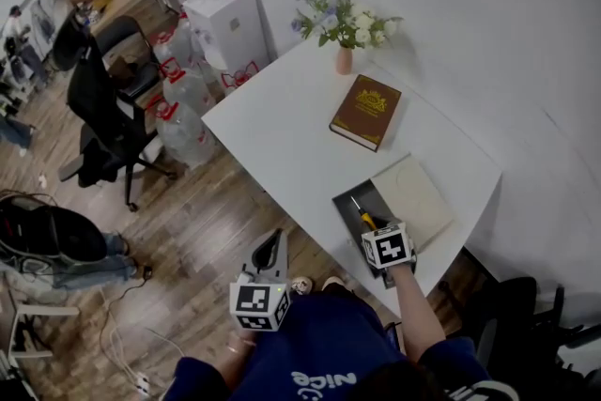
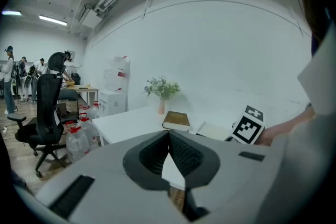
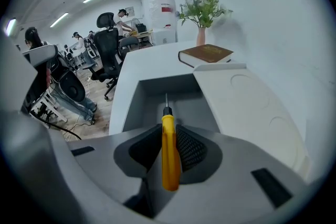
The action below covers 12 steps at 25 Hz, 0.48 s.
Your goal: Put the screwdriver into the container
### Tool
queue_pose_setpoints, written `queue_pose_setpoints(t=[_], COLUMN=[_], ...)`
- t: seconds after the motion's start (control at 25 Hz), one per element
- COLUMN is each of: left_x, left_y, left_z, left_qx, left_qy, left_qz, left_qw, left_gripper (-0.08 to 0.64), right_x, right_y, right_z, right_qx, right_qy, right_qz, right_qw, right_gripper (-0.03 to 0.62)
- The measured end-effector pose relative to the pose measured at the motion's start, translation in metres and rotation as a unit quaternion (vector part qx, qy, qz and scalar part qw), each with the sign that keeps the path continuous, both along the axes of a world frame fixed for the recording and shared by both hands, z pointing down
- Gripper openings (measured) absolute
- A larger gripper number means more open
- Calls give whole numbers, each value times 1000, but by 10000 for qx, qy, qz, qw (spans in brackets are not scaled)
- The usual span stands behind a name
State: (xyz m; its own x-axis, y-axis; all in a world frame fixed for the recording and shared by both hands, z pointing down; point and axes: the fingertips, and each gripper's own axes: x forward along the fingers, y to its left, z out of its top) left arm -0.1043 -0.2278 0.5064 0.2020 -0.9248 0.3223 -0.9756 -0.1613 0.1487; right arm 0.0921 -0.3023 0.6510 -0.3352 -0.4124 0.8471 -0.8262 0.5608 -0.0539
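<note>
A screwdriver with a yellow handle and a thin metal shaft is clamped between the jaws of my right gripper, which is shut on the handle. Its tip points down into the open grey container. In the head view the screwdriver hangs over the container near the table's front edge, with the right gripper just above it. The container's beige lid lies folded open to the right. My left gripper is off the table to the left, over the floor, shut and holding nothing.
A brown book and a vase of flowers stand further back on the white table. Water bottles and a black office chair are on the wooden floor to the left. A white wall runs behind the table.
</note>
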Motion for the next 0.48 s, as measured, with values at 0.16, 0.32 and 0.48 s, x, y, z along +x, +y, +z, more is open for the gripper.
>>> queue_pose_setpoints(t=[0.16,0.32,0.48], left_x=[-4,1,4], left_y=[-1,-1,2], left_z=[1,0,1], left_qx=[-6,-6,-9], left_qy=[-17,37,25], left_qz=[-46,13,76], left_qw=[10000,10000,10000], left_gripper=[17,17,17], right_x=[-1,1,1], right_y=[-5,-2,-1], right_z=[5,12,17], right_qx=[35,-30,-59], right_qy=[76,94,111], right_qz=[-10,70,75], right_qw=[10000,9999,9999], right_gripper=[98,98,98])
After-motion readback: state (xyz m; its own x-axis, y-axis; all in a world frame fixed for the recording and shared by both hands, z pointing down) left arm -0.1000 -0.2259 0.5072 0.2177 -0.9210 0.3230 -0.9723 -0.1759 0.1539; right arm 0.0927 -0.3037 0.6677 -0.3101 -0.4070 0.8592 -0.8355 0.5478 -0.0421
